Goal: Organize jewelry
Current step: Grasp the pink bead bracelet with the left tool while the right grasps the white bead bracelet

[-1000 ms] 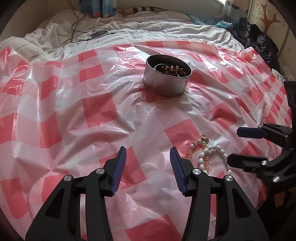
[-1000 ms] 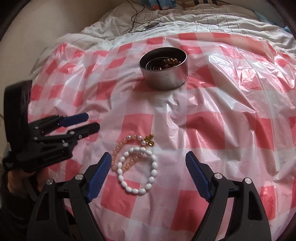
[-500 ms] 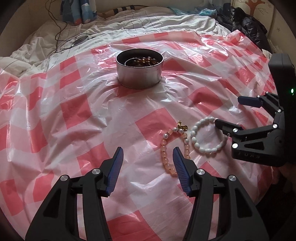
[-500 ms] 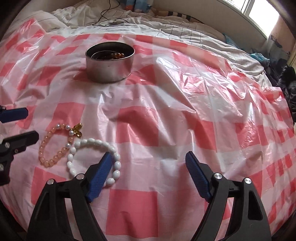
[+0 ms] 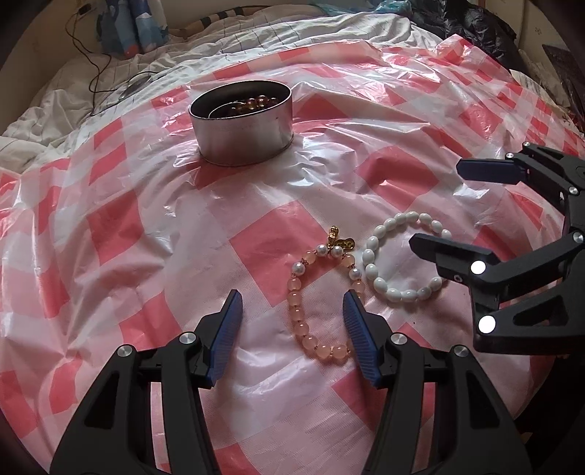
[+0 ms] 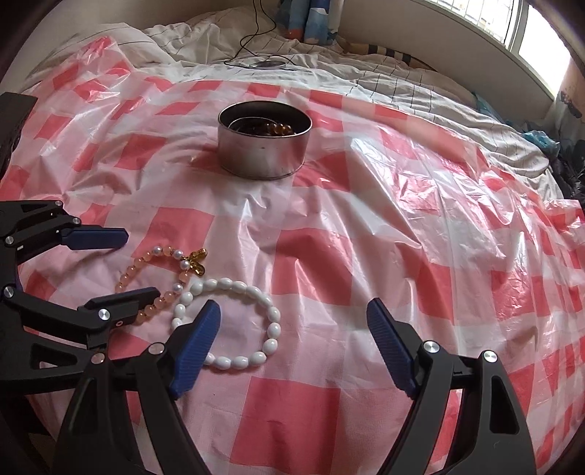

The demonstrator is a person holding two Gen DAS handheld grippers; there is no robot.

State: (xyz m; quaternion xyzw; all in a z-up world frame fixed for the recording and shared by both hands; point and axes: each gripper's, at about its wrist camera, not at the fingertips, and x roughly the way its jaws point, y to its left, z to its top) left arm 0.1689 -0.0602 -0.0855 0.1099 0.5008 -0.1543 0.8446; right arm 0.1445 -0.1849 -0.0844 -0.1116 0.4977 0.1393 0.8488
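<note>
A pink bead bracelet with a gold charm (image 5: 310, 292) (image 6: 157, 270) and a white bead bracelet (image 5: 398, 263) (image 6: 248, 321) lie side by side on the red-and-white checked plastic sheet (image 5: 146, 255). My left gripper (image 5: 290, 321) (image 6: 120, 263) is open and empty, its fingers either side of the pink bracelet. My right gripper (image 6: 292, 329) (image 5: 435, 208) is open and empty, its left finger over the white bracelet's near edge. A round metal tin (image 5: 241, 122) (image 6: 265, 139) holding amber beads stands further back.
Behind the sheet lies rumpled white bedding (image 6: 329, 65) with a black cable (image 5: 95, 73) and a small round device (image 6: 268, 64). Dark clothing (image 5: 475, 25) is piled at the far right. A window (image 6: 512, 25) is at the back right.
Both grippers have come closer to the bracelets. The left one now straddles the pink bracelet. The right one has shifted left so its left finger overlaps the white bracelet.
</note>
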